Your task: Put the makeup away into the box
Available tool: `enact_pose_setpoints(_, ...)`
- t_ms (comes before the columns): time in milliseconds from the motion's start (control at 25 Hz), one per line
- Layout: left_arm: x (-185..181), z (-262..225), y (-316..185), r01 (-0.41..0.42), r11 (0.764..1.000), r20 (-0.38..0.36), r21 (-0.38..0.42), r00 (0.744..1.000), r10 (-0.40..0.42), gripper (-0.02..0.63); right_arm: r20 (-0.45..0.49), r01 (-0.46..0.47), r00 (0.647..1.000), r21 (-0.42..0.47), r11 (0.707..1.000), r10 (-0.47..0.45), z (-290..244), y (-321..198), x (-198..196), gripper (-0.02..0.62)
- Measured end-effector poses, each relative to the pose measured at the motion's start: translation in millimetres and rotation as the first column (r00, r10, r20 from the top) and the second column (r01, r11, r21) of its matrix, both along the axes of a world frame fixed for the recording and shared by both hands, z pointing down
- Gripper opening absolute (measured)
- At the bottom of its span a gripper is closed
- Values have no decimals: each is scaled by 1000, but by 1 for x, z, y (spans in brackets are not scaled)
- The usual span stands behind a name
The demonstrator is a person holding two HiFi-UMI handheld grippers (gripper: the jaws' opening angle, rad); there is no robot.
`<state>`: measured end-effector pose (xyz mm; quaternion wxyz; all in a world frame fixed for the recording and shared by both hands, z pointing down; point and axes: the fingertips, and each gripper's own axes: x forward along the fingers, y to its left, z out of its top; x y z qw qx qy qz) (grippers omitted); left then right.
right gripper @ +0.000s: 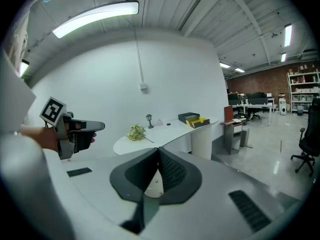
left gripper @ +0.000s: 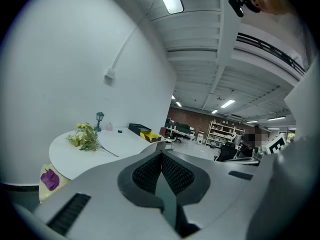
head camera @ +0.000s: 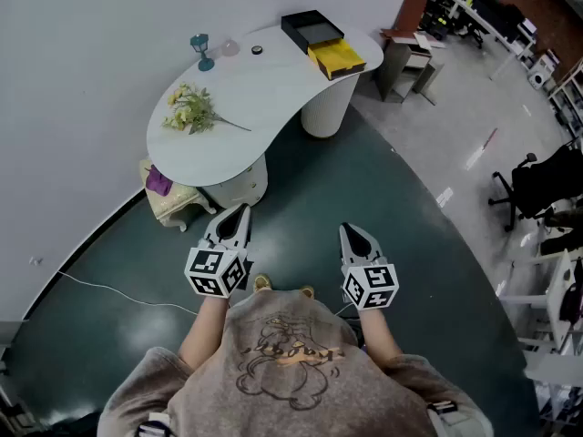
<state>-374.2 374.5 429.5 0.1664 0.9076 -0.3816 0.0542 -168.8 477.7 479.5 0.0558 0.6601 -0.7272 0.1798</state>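
1. Our left claw point(head camera: 239, 213) and right claw point(head camera: 350, 232) are clenched, both empty.
2. The makeup point(head camera: 256, 50) sits by the far edge of the desk point(head camera: 264, 107), left of the box point(head camera: 323, 42).
3. Open floor point(head camera: 310, 185) lies between us and the desk.

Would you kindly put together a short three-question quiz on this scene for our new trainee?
1. True or false: the left gripper is holding a makeup item.
2. Which lies closest to the black box on the table? A) the flowers B) the yellow tray C) the teal lantern
3. Fill in: the jaws of the left gripper and the right gripper are both ____, with nothing between them.

Key: 1 false; 2 B; 3 shut.
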Motion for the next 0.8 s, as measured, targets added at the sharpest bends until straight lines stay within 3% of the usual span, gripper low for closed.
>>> enact_pose_setpoints(800, 30, 14, 23, 72, 997, -1, 4, 997, -72, 21, 2, 90, 996, 7, 996, -90, 12, 2, 37, 2)
